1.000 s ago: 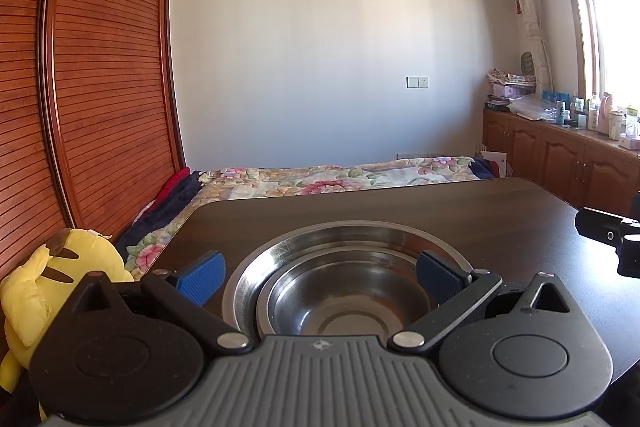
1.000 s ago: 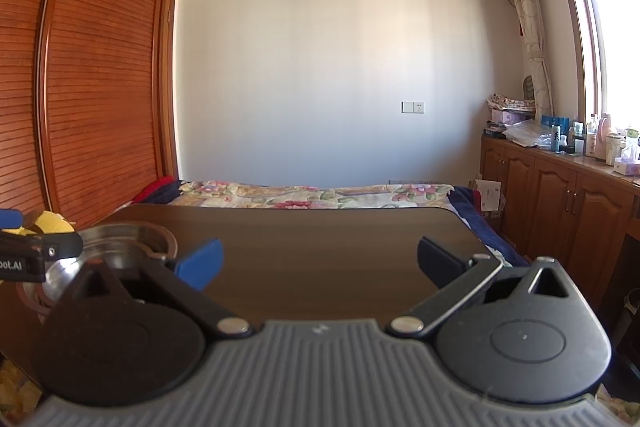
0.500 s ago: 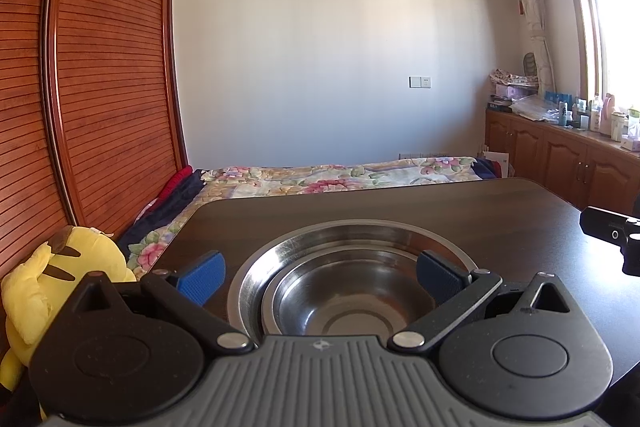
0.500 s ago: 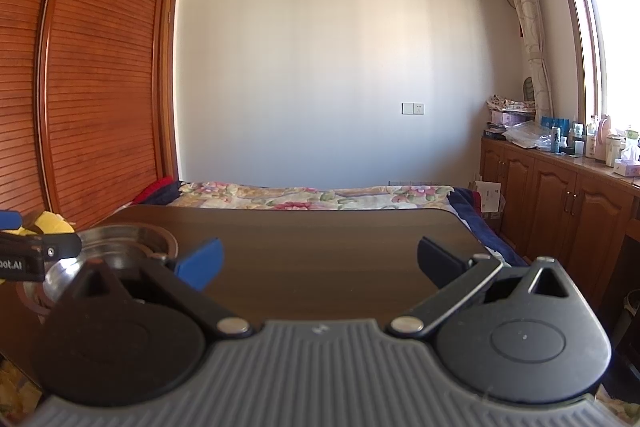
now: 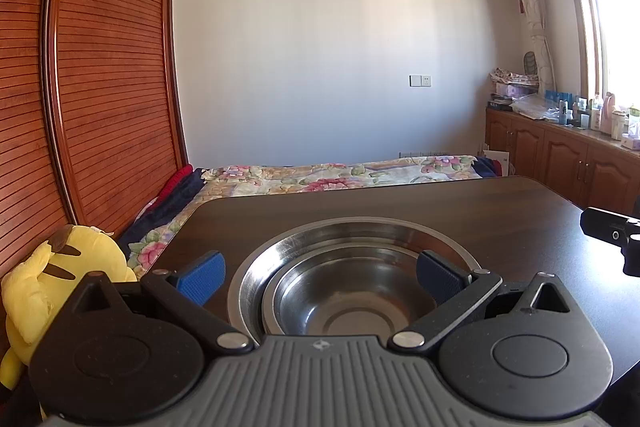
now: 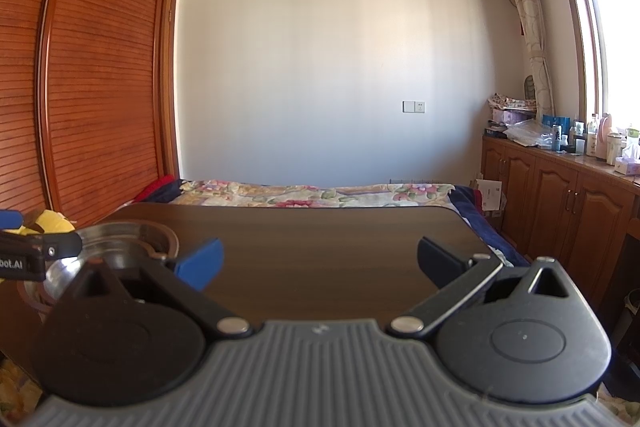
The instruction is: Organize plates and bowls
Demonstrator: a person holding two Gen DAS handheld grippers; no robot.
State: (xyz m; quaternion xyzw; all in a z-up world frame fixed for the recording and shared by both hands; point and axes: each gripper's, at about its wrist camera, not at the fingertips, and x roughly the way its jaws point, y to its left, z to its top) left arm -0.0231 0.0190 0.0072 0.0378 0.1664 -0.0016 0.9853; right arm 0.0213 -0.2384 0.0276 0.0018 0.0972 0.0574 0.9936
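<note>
A small steel bowl (image 5: 352, 291) sits nested inside a wider steel bowl (image 5: 352, 231) on the dark wooden table (image 5: 480, 203). My left gripper (image 5: 320, 273) is open and empty, its blue fingertips wide apart just above the near rim of the bowls. In the right wrist view the same bowls (image 6: 120, 239) stand at the far left of the table (image 6: 320, 235). My right gripper (image 6: 320, 259) is open and empty over bare table to the right of the bowls. Part of the left gripper (image 6: 36, 253) shows at that view's left edge.
A yellow plush toy (image 5: 56, 283) sits off the table's left edge beside a slatted wooden wardrobe (image 5: 88, 87). A bed with a floral cover (image 5: 340, 175) lies beyond the table's far edge. Wooden cabinets (image 6: 560, 195) with bottles on top line the right wall.
The left wrist view has shifted slightly, so the bowls sit a little more to the right between the fingers. The right gripper has not visibly moved. Both stay open.
</note>
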